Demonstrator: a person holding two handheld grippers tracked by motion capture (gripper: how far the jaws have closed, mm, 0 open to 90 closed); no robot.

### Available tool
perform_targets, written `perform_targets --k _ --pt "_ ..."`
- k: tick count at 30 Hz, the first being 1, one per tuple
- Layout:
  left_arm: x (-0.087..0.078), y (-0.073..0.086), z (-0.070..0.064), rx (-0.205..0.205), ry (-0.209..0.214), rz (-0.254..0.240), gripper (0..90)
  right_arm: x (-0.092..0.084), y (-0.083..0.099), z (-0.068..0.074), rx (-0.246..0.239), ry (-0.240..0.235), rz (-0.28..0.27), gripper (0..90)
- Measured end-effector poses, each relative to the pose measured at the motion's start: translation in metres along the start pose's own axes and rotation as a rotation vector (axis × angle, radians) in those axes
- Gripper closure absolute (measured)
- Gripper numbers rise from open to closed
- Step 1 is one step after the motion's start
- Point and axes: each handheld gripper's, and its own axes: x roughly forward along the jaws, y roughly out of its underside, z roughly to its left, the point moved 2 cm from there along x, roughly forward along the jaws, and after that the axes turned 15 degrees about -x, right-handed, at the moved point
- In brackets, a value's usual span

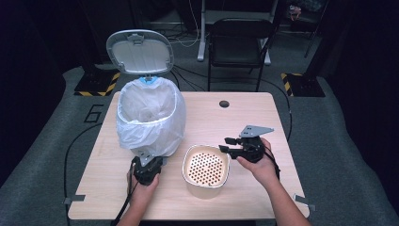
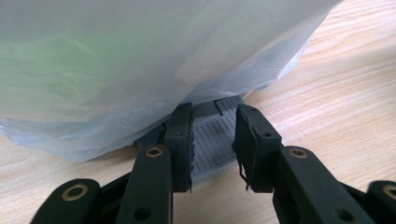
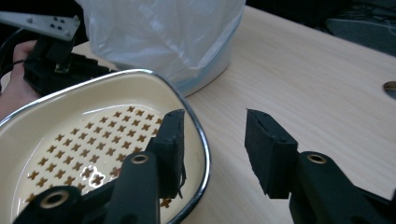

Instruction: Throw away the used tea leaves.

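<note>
The left hand-held gripper (image 2: pixel 212 149) sits low at the foot of the pedal bin (image 1: pixel 150 117), its jaws closed on the bin's grey ribbed pedal (image 2: pixel 212 137), which lies squeezed between the two pads. With the pedal pressed, the bin's lid (image 1: pixel 139 52) stands open and upright behind the bin. A white liner bag (image 1: pixel 151 123) drapes over the bin's rim and hangs down its sides, nearly to the pedal.

The right hand-held gripper (image 3: pixel 212 149) is just right of the bin, beside the cream perforated basket (image 1: pixel 206 168). Its jaws stand apart and hold nothing: one jaw hangs over the inside of the basket's rim (image 3: pixel 201 140), the other outside it, neither pad pressing on it. The basket itself rests on the tabletop (image 1: pixel 249 117), near the bin's front right, and looks empty.

Risks, as I judge them: if the left grip slackens or slips off the ribbed pedal, the lid would drop shut. The loose bag hangs close to that gripper and could be snagged or dragged. If the right jaws close on the thin rim off-centre, the basket could tip or slide when lifted, and swinging it toward the bin could knock the light bin.

Count: two hand-held grippers, one bin with one lid and one bag, one basket.
</note>
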Motion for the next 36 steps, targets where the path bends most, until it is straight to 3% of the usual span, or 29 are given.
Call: perform_targets --k 1,5,10,13,17,18,19,21,30,36 --pt "0.0 0.0 -0.001 -0.016 -0.001 -0.005 67.5 -0.002 0.0 -0.003 -0.003 0.014 -0.007 53.4" --pt "0.0 0.0 -0.001 -0.01 0.003 0.001 67.5 -0.011 0.005 -0.012 0.018 0.075 -0.004 46.3" --pt "0.0 0.0 -0.001 -0.012 0.004 0.001 67.4 -0.016 0.02 -0.024 0.034 0.142 0.01 36.2" --pt "0.0 0.001 -0.001 -0.02 0.001 -0.004 67.4 -0.018 0.03 -0.03 0.04 0.189 0.033 34.6" --pt "0.0 0.0 0.0 0.005 0.001 0.002 67.5 -0.022 0.041 -0.038 0.051 0.262 0.041 28.0" --pt "-0.001 -0.001 0.002 0.04 -0.01 0.0 67.5 -0.023 0.044 -0.04 0.052 0.273 0.038 26.1" --pt "0.001 0.001 -0.001 -0.023 0.002 -0.005 67.4 -0.024 0.046 -0.041 0.059 0.288 0.042 23.2" --pt "0.0 0.0 0.0 -0.003 0.002 0.003 67.5 -0.026 0.05 -0.044 0.063 0.33 0.055 17.5" --pt "0.0 0.0 -0.001 -0.009 0.003 0.001 67.5 -0.028 0.07 -0.054 0.118 0.382 0.089 1.0" --pt "0.0 0.0 -0.001 -0.012 0.004 0.001 67.4 -0.022 0.078 -0.056 0.133 0.376 0.101 0.0"
